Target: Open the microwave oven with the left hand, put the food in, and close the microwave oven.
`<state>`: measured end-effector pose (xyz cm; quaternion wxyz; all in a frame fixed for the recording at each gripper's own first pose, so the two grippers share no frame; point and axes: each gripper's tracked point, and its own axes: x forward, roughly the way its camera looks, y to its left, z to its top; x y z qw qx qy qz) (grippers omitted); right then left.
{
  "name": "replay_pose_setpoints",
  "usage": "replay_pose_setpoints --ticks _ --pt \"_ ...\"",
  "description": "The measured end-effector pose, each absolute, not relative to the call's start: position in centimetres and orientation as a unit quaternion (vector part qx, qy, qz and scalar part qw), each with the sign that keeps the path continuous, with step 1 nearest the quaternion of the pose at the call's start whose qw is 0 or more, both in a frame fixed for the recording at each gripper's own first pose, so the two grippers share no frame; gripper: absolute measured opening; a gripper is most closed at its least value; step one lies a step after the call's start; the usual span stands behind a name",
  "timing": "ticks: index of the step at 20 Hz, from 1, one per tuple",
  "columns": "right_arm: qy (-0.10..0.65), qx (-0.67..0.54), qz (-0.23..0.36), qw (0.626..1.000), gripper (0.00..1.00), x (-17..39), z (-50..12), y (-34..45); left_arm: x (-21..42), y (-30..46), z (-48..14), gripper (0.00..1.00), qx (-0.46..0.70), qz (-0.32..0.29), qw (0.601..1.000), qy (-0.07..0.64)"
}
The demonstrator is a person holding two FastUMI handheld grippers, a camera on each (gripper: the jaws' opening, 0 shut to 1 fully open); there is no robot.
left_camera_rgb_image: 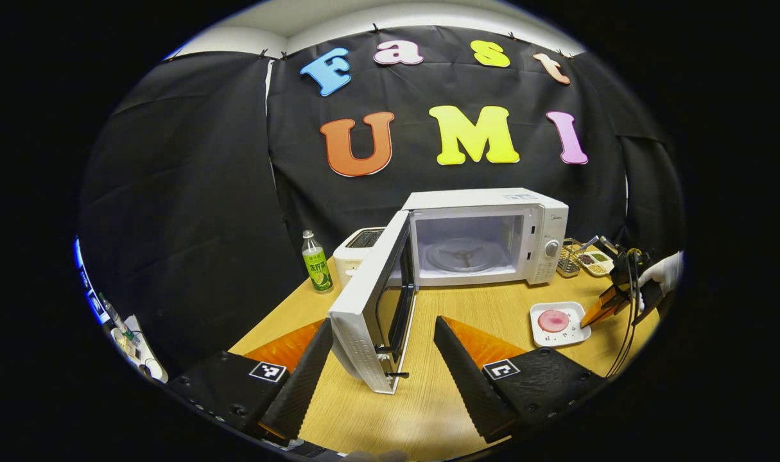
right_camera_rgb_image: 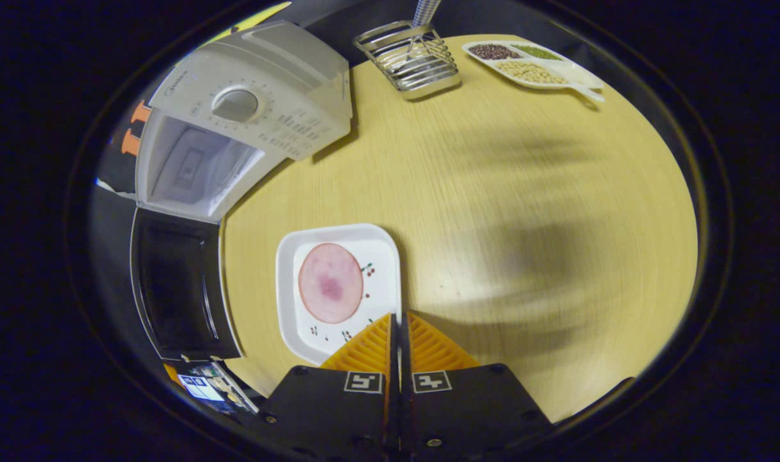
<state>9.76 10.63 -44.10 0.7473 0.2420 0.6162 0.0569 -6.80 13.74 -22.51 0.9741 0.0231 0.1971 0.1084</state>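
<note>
White microwave door (left_camera_rgb_image: 370, 301) stands open, left gripper (left_camera_rgb_image: 382, 343) wide beside it; right gripper (right_camera_rgb_image: 399, 337), fingers pinched on the plate (right_camera_rgb_image: 338, 289) rim, must next carry food in.

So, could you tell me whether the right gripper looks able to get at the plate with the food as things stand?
Probably yes. The right gripper is already at the edge of the white plate, its fingers closed together over the rim, and nothing lies between them. The slice of food sits clear of the fingers.
</note>
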Motion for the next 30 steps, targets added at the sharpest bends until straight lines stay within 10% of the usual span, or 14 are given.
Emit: replay_pose_setpoints --ticks 30 --pt "0.288 0.552 0.027 0.782 0.00 18.8 -36.5 27.3 -7.9 12.3 -20.0 0.95 0.040 0.094 0.976 0.194"
